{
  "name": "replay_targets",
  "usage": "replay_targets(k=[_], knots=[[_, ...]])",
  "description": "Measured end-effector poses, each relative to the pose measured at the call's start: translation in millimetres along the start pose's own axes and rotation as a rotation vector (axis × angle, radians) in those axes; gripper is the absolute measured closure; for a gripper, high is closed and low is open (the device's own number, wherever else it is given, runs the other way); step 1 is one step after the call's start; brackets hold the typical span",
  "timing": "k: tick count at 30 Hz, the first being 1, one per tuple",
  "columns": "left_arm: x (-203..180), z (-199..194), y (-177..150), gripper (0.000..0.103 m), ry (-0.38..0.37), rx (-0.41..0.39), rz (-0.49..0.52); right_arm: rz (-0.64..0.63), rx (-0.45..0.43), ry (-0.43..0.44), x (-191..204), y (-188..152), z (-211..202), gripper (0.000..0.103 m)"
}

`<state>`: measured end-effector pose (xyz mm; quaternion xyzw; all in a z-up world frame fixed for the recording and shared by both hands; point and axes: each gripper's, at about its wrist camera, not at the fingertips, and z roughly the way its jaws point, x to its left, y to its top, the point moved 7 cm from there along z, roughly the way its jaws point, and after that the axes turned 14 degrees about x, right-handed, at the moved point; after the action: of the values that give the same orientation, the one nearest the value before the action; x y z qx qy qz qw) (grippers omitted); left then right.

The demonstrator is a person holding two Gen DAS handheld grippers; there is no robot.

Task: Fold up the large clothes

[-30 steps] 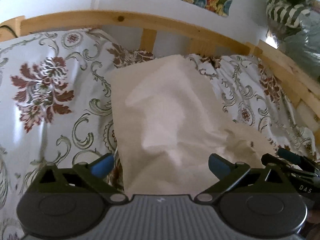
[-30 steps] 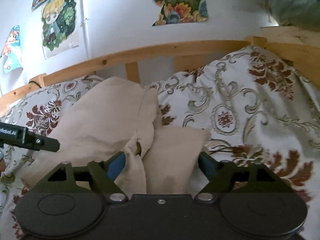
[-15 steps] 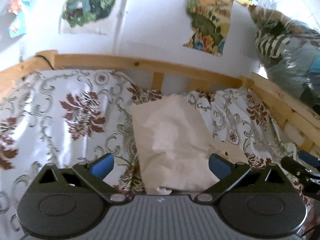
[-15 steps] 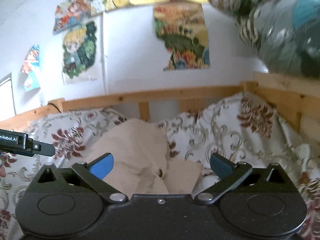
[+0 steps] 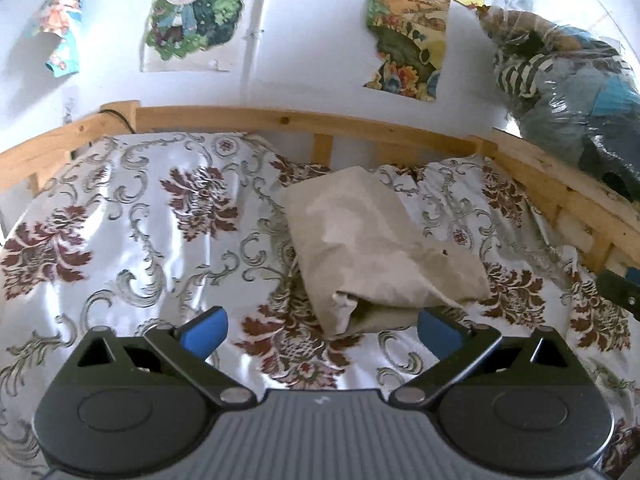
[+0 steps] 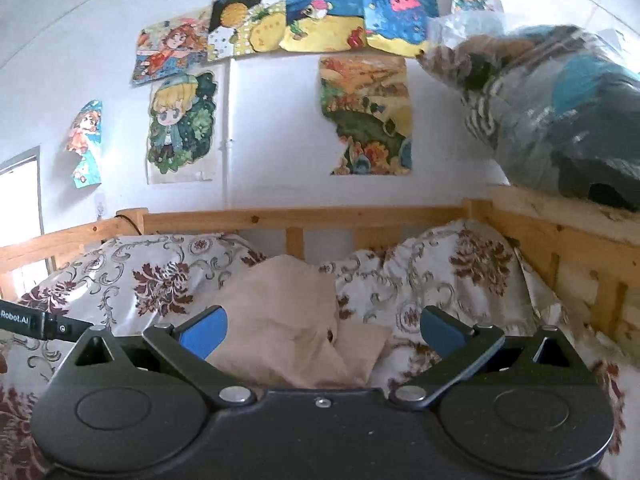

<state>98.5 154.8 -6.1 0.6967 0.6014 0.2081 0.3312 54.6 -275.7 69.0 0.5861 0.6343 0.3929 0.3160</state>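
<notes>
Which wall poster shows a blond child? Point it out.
The poster left of the white wall pipe, above the bed rail: a blond child against dark green leaves. The others show a landscape, sea scenes or red-haired figures.

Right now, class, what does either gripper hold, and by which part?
Nothing. The left gripper and right gripper are both open; the folded beige garment lies free on the bed.

Folded beige garment lies on the floral-covered bed

Soft daylight fills both views, with white glare on the shiny bedspread. Fisheye distortion bows the wooden bed rail and darkens the corners. The plastic bag looks motion-blurred.
</notes>
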Motion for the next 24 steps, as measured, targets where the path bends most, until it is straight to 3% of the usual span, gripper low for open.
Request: replay_targets(k=[8, 24], knots=[[-4.5, 2.3, -19.1, 0.001, 0.003, 0.020, 0.031, 0.015, 0.056, -0.038, 4.9, -36.9, -7.4, 0.001], [-2.0, 6.6, -22.2, 0.001, -0.002, 0.038, 0.015, 0.032, 0.095, -0.032, 3.2, -43.4, 2.8, 0.001]])
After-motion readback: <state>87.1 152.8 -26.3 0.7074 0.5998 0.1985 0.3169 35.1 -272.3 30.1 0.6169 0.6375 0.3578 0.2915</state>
